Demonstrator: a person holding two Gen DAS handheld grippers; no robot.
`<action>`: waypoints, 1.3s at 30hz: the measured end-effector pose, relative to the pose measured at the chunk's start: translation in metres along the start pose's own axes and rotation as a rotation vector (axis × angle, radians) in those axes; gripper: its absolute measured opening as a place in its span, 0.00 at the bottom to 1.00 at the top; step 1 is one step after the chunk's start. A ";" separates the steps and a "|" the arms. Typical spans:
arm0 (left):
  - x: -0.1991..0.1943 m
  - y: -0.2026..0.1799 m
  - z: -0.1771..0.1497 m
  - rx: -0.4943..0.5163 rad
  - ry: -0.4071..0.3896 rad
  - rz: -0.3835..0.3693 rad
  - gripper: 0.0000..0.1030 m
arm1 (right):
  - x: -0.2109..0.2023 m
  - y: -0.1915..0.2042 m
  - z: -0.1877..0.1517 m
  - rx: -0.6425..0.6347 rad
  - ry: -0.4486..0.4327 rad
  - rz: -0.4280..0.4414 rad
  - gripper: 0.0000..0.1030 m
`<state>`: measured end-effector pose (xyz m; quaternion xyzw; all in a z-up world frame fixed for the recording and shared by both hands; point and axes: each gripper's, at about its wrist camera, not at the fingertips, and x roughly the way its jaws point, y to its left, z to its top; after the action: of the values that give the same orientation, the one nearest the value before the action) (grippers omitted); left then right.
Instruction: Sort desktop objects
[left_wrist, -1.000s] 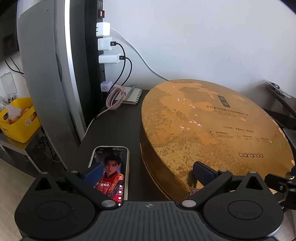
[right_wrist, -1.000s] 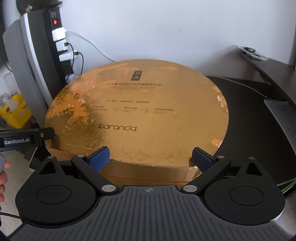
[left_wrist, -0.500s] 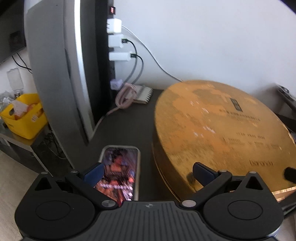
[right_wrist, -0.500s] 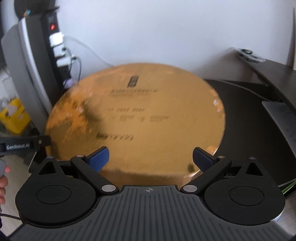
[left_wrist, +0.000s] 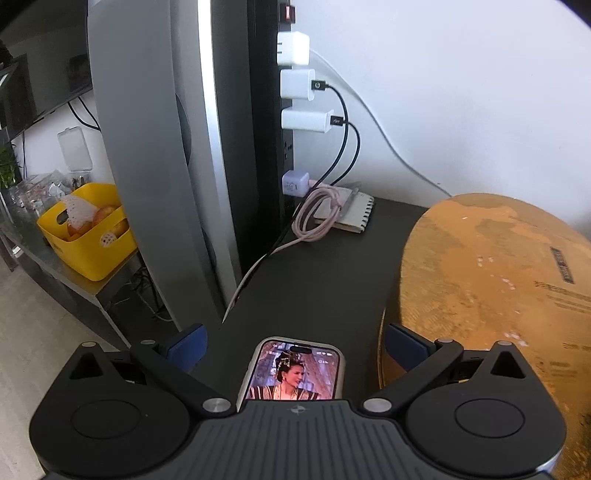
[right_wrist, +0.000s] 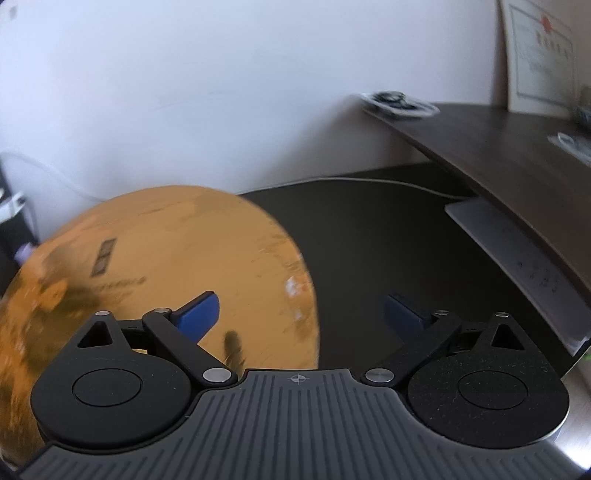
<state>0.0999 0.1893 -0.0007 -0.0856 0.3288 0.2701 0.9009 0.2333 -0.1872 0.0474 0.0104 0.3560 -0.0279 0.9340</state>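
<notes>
Left tool (left_wrist: 293, 341) is spread wide and holds nothing, hovering over a slim glass-fronted smartphone with a lit screen (left_wrist: 293, 373) that lies flat on the dark surface (left_wrist: 332, 266), just left of the big round gold-foil box (left_wrist: 498, 280). Phone looks light, rigid, slick and breakable, lying too flat for an easy pinch, so best taken across its long side edges, not on the glass. Right tool (right_wrist: 301, 312) is also spread with nothing in it, above the box's right rim; box looks bulky and stiff, probably needing both tools at opposite rims.
</notes>
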 end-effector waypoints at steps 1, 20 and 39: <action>0.002 -0.001 0.001 0.004 0.002 0.001 1.00 | 0.005 -0.002 0.002 0.006 0.007 -0.014 0.96; 0.021 -0.020 0.017 0.100 -0.010 0.085 1.00 | 0.030 0.010 0.013 -0.057 0.060 -0.066 0.97; 0.008 -0.014 0.022 0.105 0.025 0.033 0.99 | 0.008 0.020 0.022 -0.089 0.023 -0.054 0.96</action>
<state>0.1254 0.1882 0.0108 -0.0359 0.3552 0.2663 0.8953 0.2553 -0.1680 0.0589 -0.0406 0.3676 -0.0373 0.9283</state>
